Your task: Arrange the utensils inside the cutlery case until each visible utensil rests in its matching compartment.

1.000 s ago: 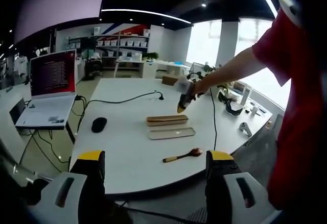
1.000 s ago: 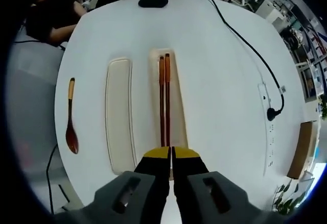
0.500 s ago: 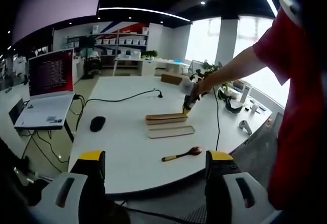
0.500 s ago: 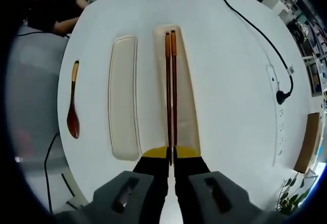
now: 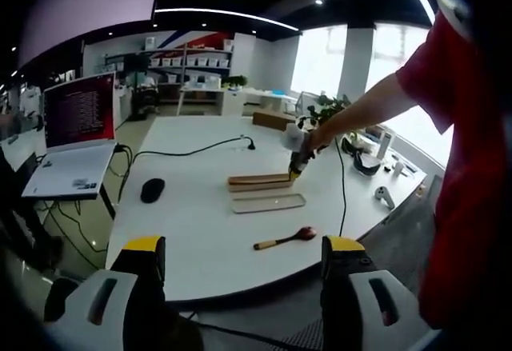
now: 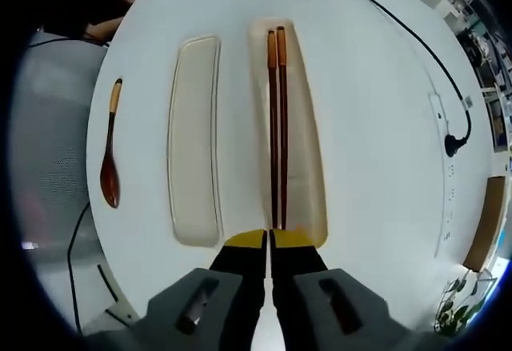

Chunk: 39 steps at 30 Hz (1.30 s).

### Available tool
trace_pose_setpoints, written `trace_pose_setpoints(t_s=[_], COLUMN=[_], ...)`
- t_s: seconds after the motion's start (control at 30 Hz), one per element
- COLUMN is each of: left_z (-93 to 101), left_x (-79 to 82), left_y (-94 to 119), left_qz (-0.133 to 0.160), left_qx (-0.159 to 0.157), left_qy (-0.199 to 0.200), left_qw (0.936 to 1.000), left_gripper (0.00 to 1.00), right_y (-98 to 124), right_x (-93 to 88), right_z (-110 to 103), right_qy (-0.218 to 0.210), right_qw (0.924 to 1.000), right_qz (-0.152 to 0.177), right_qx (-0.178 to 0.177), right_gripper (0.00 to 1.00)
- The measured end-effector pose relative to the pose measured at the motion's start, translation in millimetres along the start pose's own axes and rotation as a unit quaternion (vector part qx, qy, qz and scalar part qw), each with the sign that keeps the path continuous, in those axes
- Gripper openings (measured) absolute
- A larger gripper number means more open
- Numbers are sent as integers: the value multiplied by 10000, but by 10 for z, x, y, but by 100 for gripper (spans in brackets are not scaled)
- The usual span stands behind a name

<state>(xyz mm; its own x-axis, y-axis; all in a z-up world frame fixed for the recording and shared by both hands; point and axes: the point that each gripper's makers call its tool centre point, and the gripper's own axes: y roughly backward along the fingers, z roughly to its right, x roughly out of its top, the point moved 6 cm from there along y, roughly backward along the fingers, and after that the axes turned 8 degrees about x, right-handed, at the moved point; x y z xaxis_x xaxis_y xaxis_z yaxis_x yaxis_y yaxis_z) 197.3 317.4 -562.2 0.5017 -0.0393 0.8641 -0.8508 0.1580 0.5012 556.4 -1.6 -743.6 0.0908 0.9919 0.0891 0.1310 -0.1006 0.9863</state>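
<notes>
In the right gripper view my right gripper [image 6: 269, 241] is shut on the near ends of two brown chopsticks [image 6: 277, 119]. They lie lengthwise in the open wooden case [image 6: 308, 167]. The case's pale lid [image 6: 194, 143] lies parallel to its left, and a wooden spoon [image 6: 110, 159] rests on the table further left. In the left gripper view my left gripper [image 5: 244, 251] stands open and empty, well short of the table. Beyond it are the case [image 5: 260, 181], the lid [image 5: 268, 203] and the spoon [image 5: 286, 239]. My right gripper [image 5: 298, 163] is at the case's right end.
On the white table [image 5: 192, 231] sit a black mouse [image 5: 152, 189] and a black cable [image 5: 184, 155] ending at a power strip [image 6: 442, 167]. A laptop [image 5: 76, 143] stands on a side desk at the left. A person's red sleeve [image 5: 456, 127] is at the right.
The right gripper has come down toward the case with the chopsticks, which now lie along its length. The left gripper has hardly moved.
</notes>
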Motion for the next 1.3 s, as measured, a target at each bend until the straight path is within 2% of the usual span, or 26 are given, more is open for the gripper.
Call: trace_pose_setpoints(t_s=[0.4,0.73,1.0,1.3], left_z=[11,24,22,19], left_x=[-14,-28,-42,-42], left_y=[-5,16,32,26], left_qz=[-38,-49,-70,-76], left_qx=[14,19,28,23], left_qy=[14,7,18,26], left_qw=[10000,10000,10000,10000], left_gripper=[82,81,81,81], right_y=[25,19,18,29], right_x=[-29,-63,-10,-49], right_z=[73,65,40,43], right_qy=[-32,58,42,11], right_qw=[10000,9999,10000,10000], right_qz=[42,-101,-62,-83], right_qx=[-33,-90,-53,2], right_gripper=[0,0,0,0])
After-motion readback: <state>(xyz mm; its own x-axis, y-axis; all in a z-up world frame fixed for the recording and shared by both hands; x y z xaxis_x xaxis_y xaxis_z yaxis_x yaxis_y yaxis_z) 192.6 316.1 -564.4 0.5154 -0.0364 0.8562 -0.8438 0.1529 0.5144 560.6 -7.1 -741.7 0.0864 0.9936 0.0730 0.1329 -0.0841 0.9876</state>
